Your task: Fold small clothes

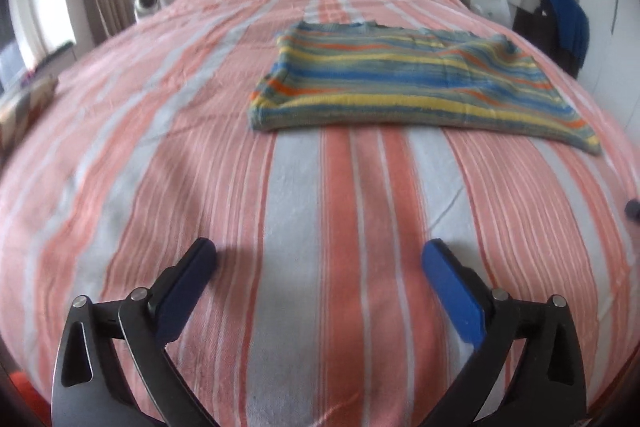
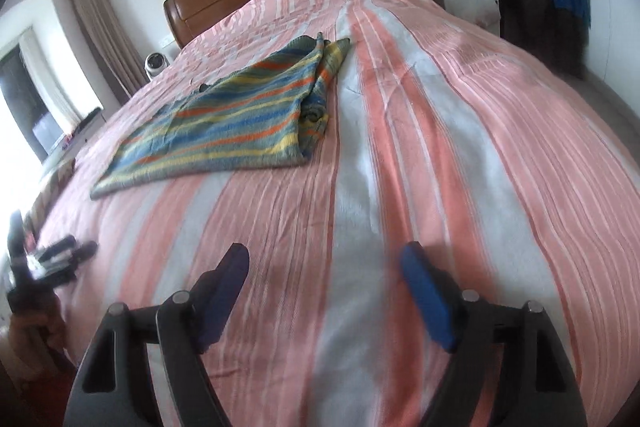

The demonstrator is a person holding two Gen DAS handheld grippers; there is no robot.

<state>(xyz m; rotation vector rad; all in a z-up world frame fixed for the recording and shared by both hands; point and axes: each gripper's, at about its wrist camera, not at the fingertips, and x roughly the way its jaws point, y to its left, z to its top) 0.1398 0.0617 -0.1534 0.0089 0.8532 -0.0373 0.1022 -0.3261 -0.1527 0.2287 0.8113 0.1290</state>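
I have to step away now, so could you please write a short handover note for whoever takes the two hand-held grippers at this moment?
Left hand-held gripper: open, empty, above bare bedspread.
Right hand-held gripper: open, empty, also clear of the cloth.
Striped knit garment: lies flat on the pink striped bedspread, ahead of both grippers, untouched by either.
Done: it looks partly folded, with one side doubled over in the right wrist view.
Left: probably further folds to make it compact; neither gripper has a hold on it yet.
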